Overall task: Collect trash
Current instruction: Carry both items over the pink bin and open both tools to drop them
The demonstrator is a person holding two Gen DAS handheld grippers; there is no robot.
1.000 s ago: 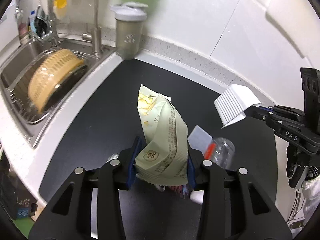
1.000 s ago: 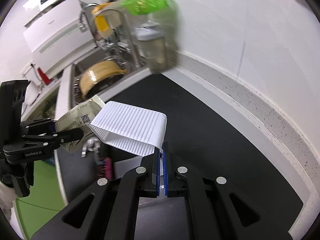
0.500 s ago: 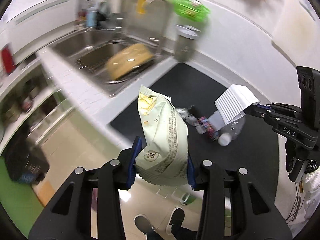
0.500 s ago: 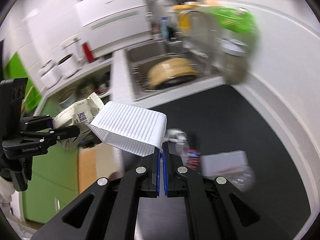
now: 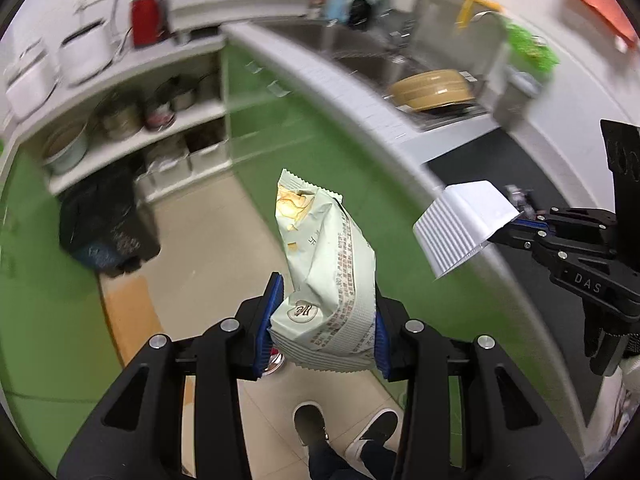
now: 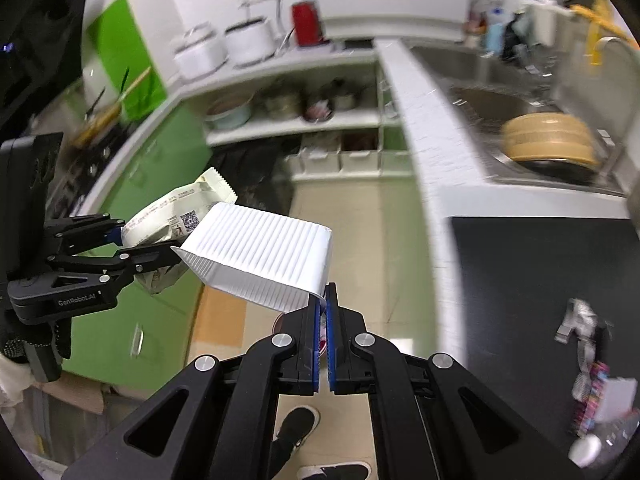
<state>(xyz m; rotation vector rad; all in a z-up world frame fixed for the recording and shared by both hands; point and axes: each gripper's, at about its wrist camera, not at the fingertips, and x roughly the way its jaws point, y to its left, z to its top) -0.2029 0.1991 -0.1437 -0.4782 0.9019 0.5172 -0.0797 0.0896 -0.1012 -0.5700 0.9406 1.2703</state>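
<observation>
My left gripper [image 5: 322, 320] is shut on a pale green snack bag [image 5: 324, 264], held upright over the kitchen floor; both show at the left of the right wrist view, gripper [image 6: 120, 244] and bag [image 6: 176, 216]. My right gripper [image 6: 323, 320] is shut on the rim of a white ribbed paper cup [image 6: 260, 256], held on its side. The cup [image 5: 464, 224] and right gripper [image 5: 516, 224] show at the right of the left wrist view. More trash [image 6: 592, 368], wrappers and a plastic bottle, lies on the black mat [image 6: 520, 280].
A black trash bag [image 5: 104, 228] sits on the floor by the shelves. Green cabinets [image 5: 304, 160] run under the white counter [image 6: 432, 152]. The sink [image 6: 548, 148] holds a tan bowl. Shelves [image 6: 296, 120] hold pots. The person's shoes [image 5: 344, 428] are below.
Both grippers have swung left, away from the black mat and off the counter, and now hang over the floor facing the shelves. Each still holds its item.
</observation>
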